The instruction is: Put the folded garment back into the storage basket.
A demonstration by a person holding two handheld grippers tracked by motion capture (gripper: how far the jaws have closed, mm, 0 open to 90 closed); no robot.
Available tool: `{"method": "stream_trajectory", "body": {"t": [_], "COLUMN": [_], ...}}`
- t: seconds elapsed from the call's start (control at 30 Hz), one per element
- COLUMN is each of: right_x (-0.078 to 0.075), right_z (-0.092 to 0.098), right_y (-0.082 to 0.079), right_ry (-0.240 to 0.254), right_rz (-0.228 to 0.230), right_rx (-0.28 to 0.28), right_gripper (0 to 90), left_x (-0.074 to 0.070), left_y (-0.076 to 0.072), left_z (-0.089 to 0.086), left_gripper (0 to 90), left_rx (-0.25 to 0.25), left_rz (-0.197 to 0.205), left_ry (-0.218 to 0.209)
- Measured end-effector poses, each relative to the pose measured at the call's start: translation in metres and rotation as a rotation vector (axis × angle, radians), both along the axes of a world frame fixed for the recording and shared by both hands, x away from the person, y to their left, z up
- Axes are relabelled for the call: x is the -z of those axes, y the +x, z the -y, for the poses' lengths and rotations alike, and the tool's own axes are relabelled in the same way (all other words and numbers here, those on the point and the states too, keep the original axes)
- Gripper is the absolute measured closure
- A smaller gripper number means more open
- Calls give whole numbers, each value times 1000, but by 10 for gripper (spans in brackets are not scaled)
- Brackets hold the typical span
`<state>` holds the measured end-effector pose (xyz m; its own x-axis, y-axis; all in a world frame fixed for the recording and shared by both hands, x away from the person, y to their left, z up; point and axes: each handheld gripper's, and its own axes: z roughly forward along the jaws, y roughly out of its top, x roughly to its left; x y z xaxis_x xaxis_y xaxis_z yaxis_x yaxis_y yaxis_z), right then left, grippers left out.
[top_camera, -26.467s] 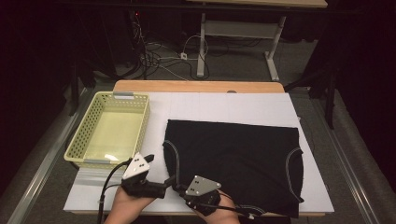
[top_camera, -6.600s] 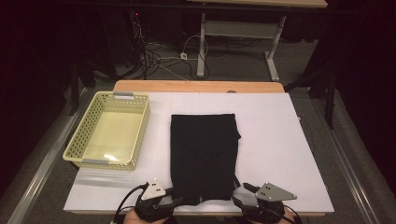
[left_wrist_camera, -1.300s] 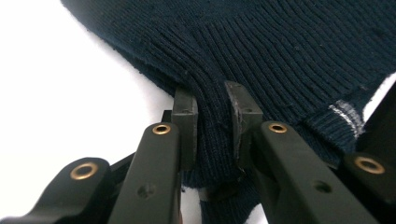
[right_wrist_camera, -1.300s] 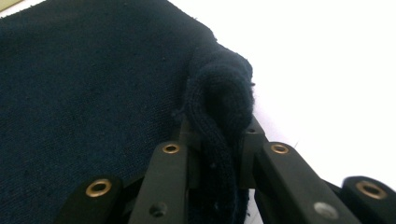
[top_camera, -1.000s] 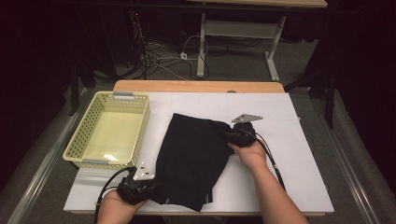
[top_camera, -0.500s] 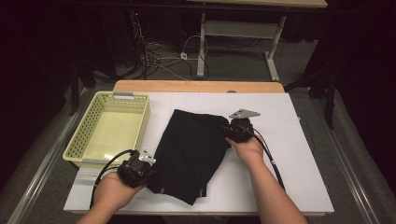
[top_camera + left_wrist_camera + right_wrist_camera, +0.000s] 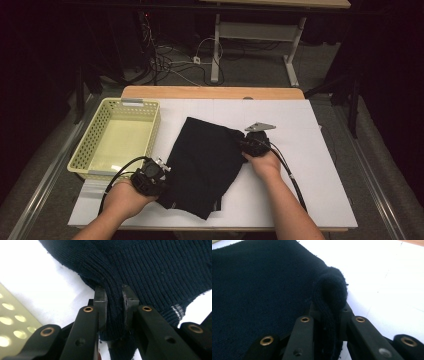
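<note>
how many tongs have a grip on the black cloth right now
2. The left tongs pinch the ribbed edge of the black cloth near the yellow basket; the right tongs clamp a bunched corner at its far right side.

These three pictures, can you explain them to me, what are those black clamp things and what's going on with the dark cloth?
A person sits at a white table holding a hand-operated claw in each hand. The top picture looks down from above; the other two come from cameras riding on each claw. On the table lie a folded black garment and a yellow basket. The left claw pinches the garment's ribbed edge near the basket. The right claw is clamped on a bunched corner at the far side.
</note>
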<state>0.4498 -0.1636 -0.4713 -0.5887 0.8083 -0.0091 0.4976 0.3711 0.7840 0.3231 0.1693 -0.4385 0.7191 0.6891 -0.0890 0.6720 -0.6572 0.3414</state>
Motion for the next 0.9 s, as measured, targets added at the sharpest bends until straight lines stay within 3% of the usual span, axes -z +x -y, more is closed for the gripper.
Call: {"method": "stream_trajectory", "body": {"t": [0.27,0.5,0.73,0.9], "right_x": [-6,-27,-56,-66], "right_z": [-3,-7,-21,-35], "right_y": [-4,-9,-14,-17], "right_ry": [-40,-53,-60,-48], "right_rz": [41,92,154,185], "right_rx": [-6,-22,-54,-74], "right_gripper": [806,807,807,807], "left_x": [-6,-16,-35,-44], "left_y": [6,10,11,12], "left_z": [3,3,0,-11], "left_gripper": [770,771,771,770], "left_rx": [15,16,2,-19], "left_rz": [-35,-72,-59,-65], "left_ry": [21,34,49,62]}}
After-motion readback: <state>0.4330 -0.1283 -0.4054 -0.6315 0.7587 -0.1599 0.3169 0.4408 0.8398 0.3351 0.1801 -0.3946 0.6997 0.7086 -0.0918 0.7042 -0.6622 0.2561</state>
